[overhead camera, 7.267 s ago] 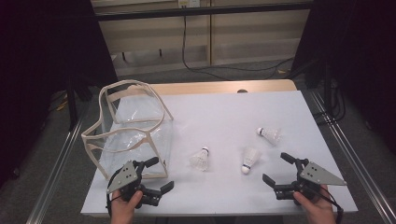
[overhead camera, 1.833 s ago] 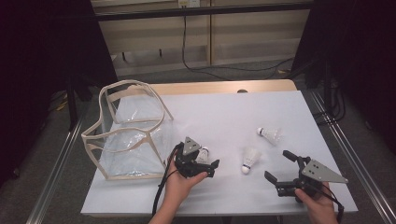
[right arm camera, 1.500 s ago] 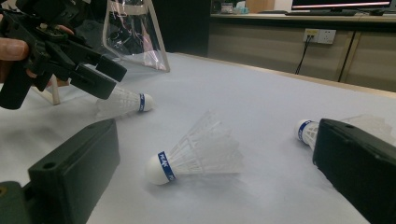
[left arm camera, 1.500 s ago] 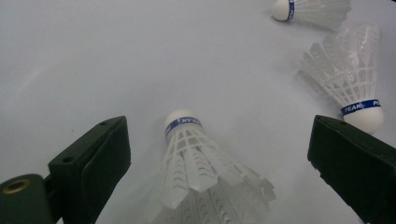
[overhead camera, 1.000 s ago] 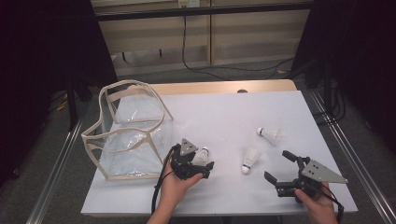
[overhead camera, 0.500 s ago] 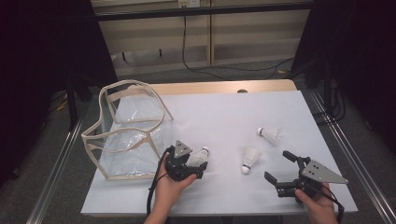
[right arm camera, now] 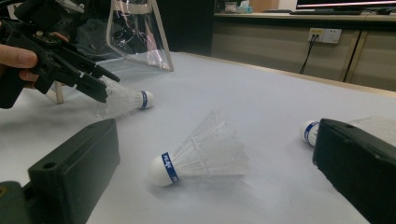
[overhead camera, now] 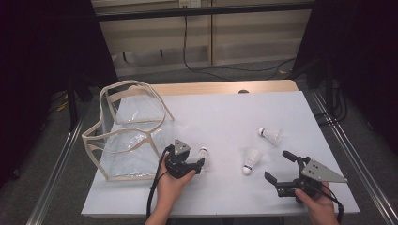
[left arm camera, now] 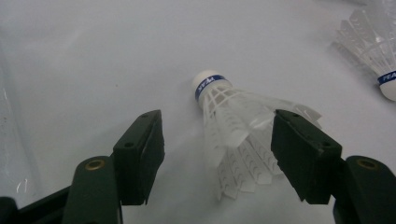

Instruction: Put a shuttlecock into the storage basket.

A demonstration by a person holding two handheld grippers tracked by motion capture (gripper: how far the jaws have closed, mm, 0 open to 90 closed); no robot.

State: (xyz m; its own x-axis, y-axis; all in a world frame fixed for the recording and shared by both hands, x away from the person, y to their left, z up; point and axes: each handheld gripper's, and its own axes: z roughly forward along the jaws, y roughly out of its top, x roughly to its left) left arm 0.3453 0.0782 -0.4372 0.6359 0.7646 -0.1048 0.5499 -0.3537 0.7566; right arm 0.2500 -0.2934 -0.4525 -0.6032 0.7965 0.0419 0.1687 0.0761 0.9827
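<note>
Three white shuttlecocks with blue bands lie on the white table (overhead camera: 225, 117). My left gripper (overhead camera: 196, 164) is open beside the bag, its jaws on either side of the feather skirt of the nearest shuttlecock (overhead camera: 202, 153). In the left gripper view that shuttlecock (left arm camera: 233, 121) lies cork away between the jaws of the left gripper (left arm camera: 219, 158), the right jaw close against the feathers. My right gripper (overhead camera: 276, 165) stands open at the front right. In the right gripper view a second shuttlecock (right arm camera: 201, 154) lies ahead of it and a third (right arm camera: 309, 131) is partly behind the right jaw.
A clear plastic bag with beige trim (overhead camera: 126, 136) stands open at the table's left. The two other shuttlecocks (overhead camera: 251, 159) (overhead camera: 271, 135) lie right of centre. The table's front edge runs just below both hands.
My left gripper came from the front left edge to the nearest shuttlecock, then slid slightly left over the last second. The right gripper has stayed where it was.
</note>
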